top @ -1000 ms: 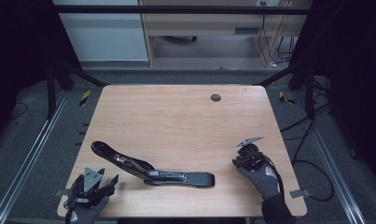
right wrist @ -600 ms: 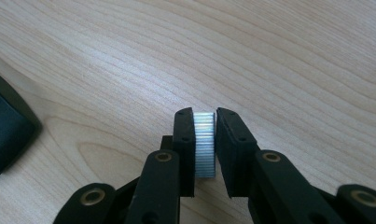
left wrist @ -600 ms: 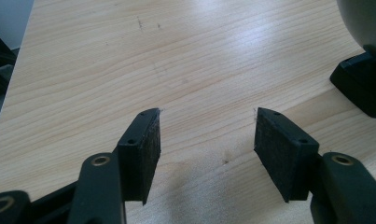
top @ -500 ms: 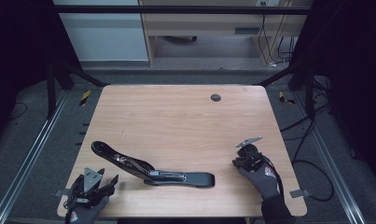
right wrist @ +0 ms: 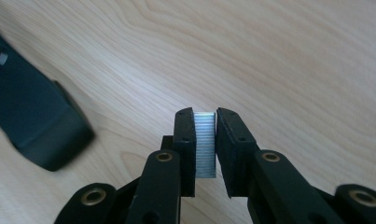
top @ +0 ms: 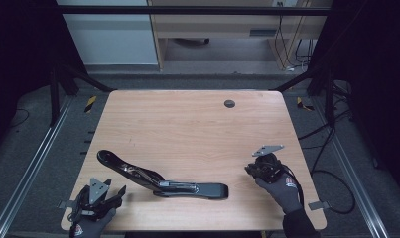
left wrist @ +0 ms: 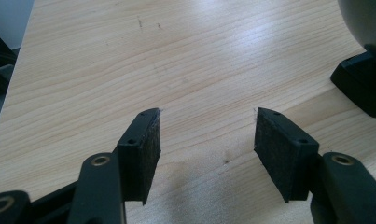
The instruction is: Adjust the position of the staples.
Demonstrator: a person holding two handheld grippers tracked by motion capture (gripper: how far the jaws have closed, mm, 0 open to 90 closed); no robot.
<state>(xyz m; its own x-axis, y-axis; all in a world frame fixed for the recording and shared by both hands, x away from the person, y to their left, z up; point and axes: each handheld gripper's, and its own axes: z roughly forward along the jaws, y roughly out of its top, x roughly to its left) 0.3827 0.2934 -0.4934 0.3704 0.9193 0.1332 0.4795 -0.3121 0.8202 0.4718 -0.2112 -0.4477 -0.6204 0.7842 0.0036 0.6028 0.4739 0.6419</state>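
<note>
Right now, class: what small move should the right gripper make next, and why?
Probably carry the staple strip left toward the stapler. The right gripper is clamped on the strip, the stapler lies swung open on the table, and the left gripper waits open.

The high view looks forward and down from above the near side of the wooden table (top: pixel 187 129); each gripper view sits low and close over the tabletop, facing along its own jaws; all share the stapler (top: pixel 160 181) and wood.
</note>
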